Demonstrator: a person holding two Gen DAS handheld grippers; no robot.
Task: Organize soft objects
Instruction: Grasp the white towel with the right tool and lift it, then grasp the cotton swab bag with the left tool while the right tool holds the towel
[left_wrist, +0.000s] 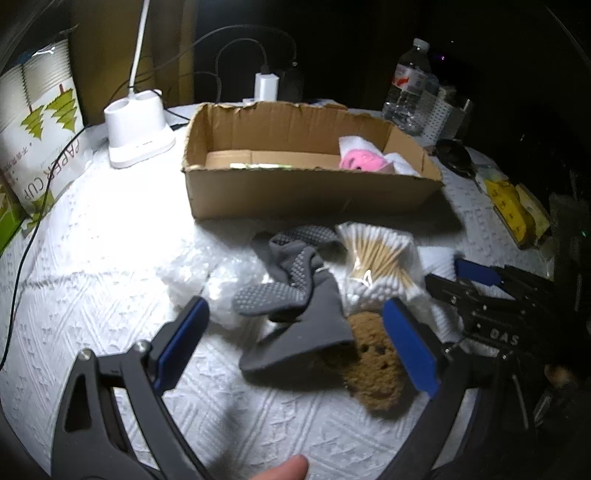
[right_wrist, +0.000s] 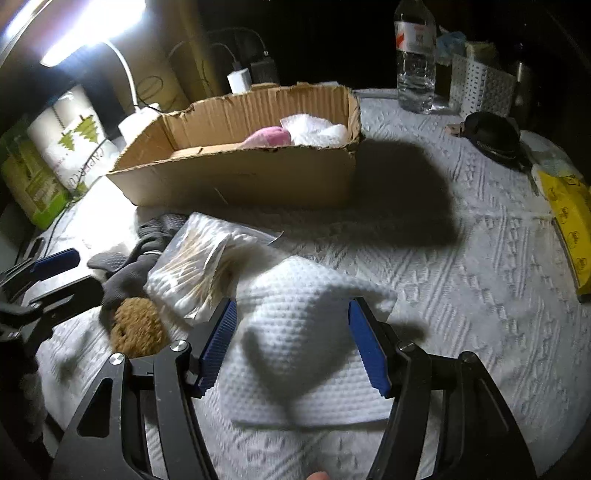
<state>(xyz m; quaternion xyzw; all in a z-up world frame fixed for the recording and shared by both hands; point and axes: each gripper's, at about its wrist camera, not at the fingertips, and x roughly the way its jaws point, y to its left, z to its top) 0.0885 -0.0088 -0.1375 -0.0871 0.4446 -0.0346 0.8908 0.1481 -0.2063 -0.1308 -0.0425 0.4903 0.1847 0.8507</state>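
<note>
While a pink soft thing (left_wrist: 360, 161) and some white wrapping (right_wrist: 317, 131) already lie at the right end of the cardboard box (left_wrist: 314, 192), most of the sorting looks undone, for a whole heap still waits on the surface (left_wrist: 110, 240) in front of it.

Starting at the left, a pack of paper cups (left_wrist: 40, 133) and a white lamp base (left_wrist: 138, 133) stand well clear of the work, with a cable trailing beside them. Next comes crumpled bubble wrap (left_wrist: 199, 273), then grey nubbed socks (left_wrist: 291, 280) draped partly over a brown sponge (left_wrist: 373, 365). The left claw (left_wrist: 295, 339) hangs over those with its blue pads spread wide, touching nothing that I can make out. Just to the right lies a bag of cotton swabs (left_wrist: 376, 258), resting against the socks.

Further right is a folded white cloth (right_wrist: 310, 332). The right claw (right_wrist: 293, 343) straddles it with the jaws parted and the pads not pressing on it, so it grips nothing.

To my eye five pieces remain: wrap, socks, sponge, swabs and cloth. The overlapping ones may drag each other when lifted, and the near wall of the box must be cleared. At the far right a water bottle (right_wrist: 413, 62), a white perforated bin (right_wrist: 480, 90), a black pouch (right_wrist: 491, 134) and a yellow packet (right_wrist: 569, 218) sit well apart from the heap, out of the way.
</note>
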